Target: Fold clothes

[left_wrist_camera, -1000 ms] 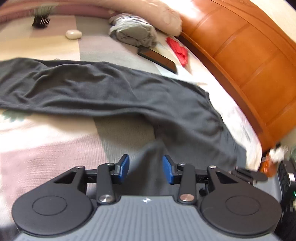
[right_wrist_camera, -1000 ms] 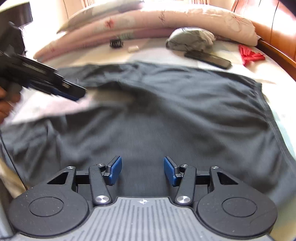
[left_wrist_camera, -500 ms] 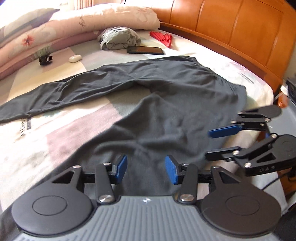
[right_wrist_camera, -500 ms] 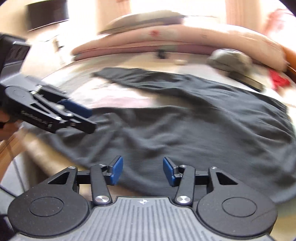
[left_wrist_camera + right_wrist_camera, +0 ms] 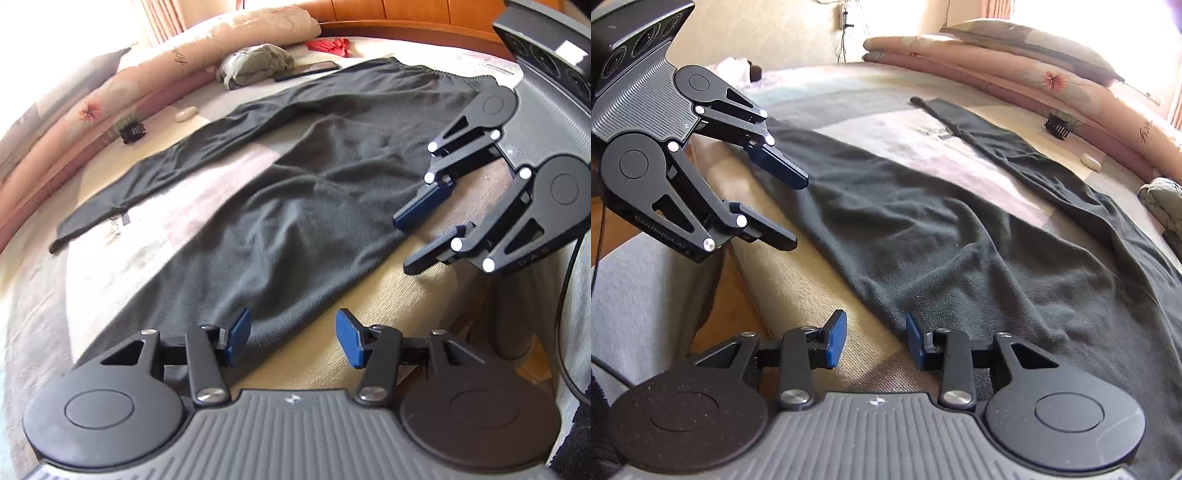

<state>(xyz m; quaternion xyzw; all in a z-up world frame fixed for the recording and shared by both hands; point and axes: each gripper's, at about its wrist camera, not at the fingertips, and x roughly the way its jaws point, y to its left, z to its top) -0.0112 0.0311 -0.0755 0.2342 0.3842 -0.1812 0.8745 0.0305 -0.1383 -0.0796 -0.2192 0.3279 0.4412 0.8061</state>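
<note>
Both grippers tilt downward, side by side. The left gripper (image 5: 291, 341) holds its jaws apart, empty. The right gripper (image 5: 875, 339) is closing its jaws, nothing pinched between them.

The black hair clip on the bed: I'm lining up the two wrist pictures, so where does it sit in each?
Left wrist view: black hair clip at upper left, before the folded pink quilt.
Right wrist view: clip at upper right, below the quilt.
Shared landmark: the small white case lying near the clip.
</note>
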